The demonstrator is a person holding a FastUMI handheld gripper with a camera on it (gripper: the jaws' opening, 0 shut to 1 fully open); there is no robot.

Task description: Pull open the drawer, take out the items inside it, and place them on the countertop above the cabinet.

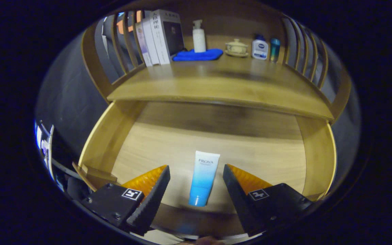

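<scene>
The white-to-blue plastic squeeze tube lies flat on the open wooden drawer floor, between the gripper's spread, empty fingers; likely light, soft, slick; best pinched mid-body across its width.

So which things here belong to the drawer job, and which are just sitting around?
Job: drawer, open; tube lying in it, between the open gripper fingers; countertop.

Lying about: boxes, blue cloth, pump bottle, lidded cup, two small bottles.
</scene>
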